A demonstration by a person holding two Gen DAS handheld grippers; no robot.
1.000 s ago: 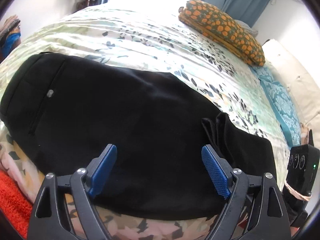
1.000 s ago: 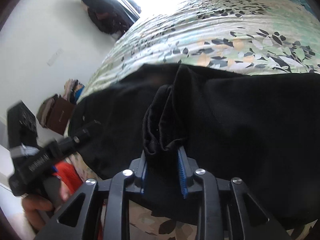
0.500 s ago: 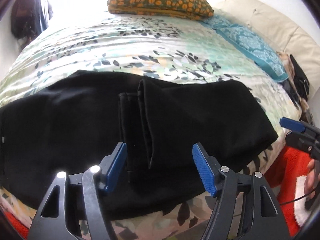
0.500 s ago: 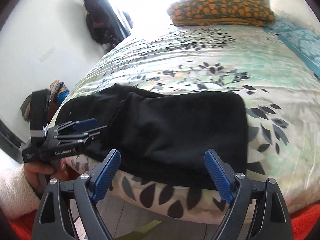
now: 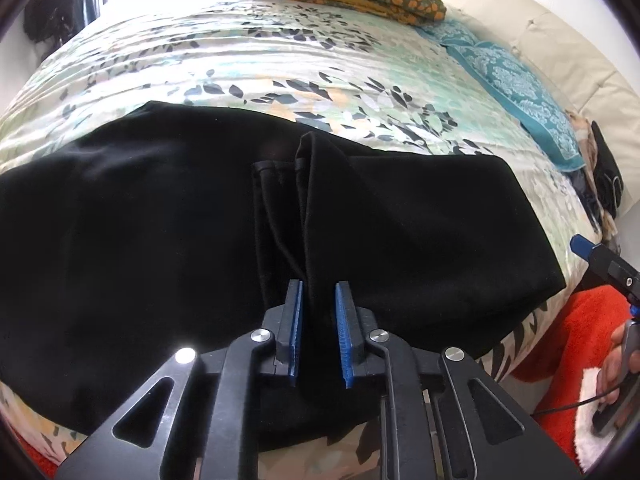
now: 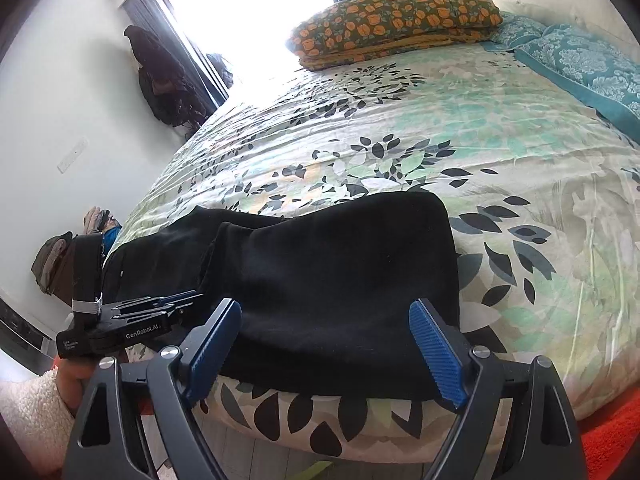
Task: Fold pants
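Black pants [image 5: 168,216] lying folded over along near edge of floral bedspread [image 5: 280,60]. Left gripper [image 5: 318,320] now clamped on folded hem, spread wide 0.5 s ago. Right gripper [image 6: 326,344] spread wide, off the cloth, as before.

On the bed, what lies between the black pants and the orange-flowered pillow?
Nothing but bare leaf-print bedspread: in both wrist views it runs unbroken from the far edge of the black pants up to the orange-flowered pillow.
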